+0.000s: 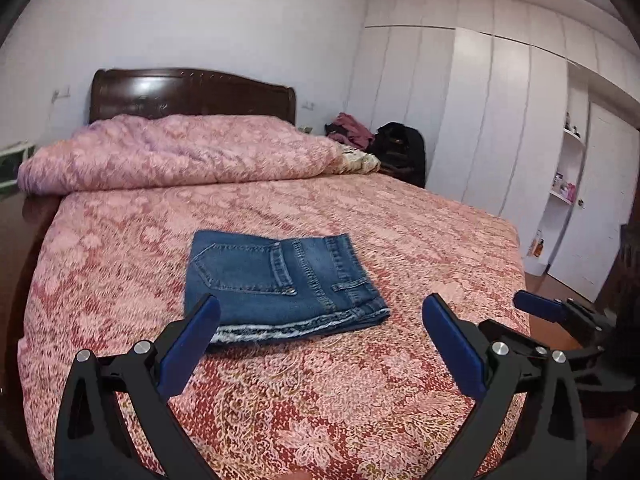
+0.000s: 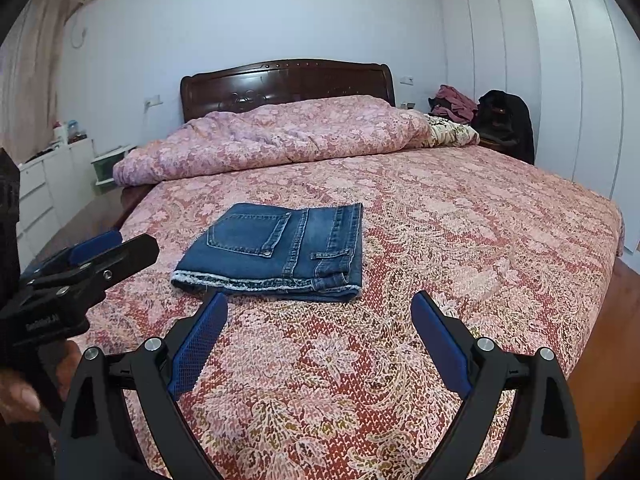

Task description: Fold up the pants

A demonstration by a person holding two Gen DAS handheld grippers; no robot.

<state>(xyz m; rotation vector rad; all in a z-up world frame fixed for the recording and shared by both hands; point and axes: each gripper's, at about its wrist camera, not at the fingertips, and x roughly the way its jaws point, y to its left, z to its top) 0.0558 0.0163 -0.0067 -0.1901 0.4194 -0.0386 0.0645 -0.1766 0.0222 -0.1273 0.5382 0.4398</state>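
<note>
Jeans (image 1: 280,280) folded into a compact rectangle, back pocket up, lying flat on the pink floral bedspread (image 1: 360,400), frame center in both views. Left gripper (image 1: 320,320) fingers spread wide, holding nothing, just short of the jeans' near edge. Right gripper (image 2: 320,312) same: fingers wide apart, empty, hovering near the frayed hem. Bunched duvet (image 1: 180,152) upper frame, by headboard (image 2: 284,80).

Even, soft indoor light, moderately bright. Glare patch on headboard (image 1: 160,88). Faint shadow under jeans (image 2: 280,248) front edge. Strong fisheye bend, dark vignette corners. Slight blur at wardrobe (image 1: 520,120), far right.
</note>
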